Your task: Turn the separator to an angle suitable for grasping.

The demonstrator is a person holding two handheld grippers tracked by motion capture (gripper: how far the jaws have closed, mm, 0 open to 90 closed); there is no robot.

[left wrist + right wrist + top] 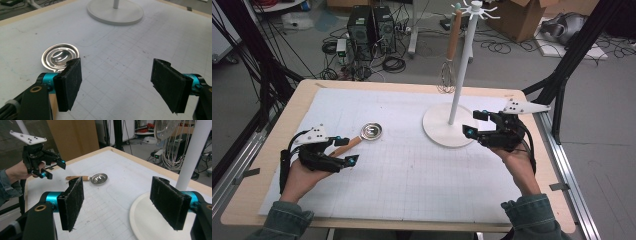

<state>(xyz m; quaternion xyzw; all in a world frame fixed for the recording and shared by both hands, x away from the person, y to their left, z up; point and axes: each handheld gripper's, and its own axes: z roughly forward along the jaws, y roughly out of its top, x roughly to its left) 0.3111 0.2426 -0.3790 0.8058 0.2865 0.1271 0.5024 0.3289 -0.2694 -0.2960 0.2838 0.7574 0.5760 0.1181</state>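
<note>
Left gripper [346,150] spread wide, nothing between the pads, hovering over the wooden handle [347,145] of the small metal ladle [371,131]. Ladle lying flat on the white gridded mat [412,170], round bowl up, toward the left of the table, handle running back toward the left hand [299,177]. In the left gripper view, shiny bowl [60,55] just past the left pad [72,82], a bit of handle under it. Right gripper [476,124] also wide open and empty, held near the round base [437,131] of the white stand [460,80], well apart from the ladle. In the right gripper view, base [147,220] below the jaws, pole [192,152] beyond the right pad. Wire whisk [447,75] with wooden handle hanging from the stand's top hooks. Wooden table [242,200] under the mat; computer towers [372,30] and cables on the floor beyond.
</note>
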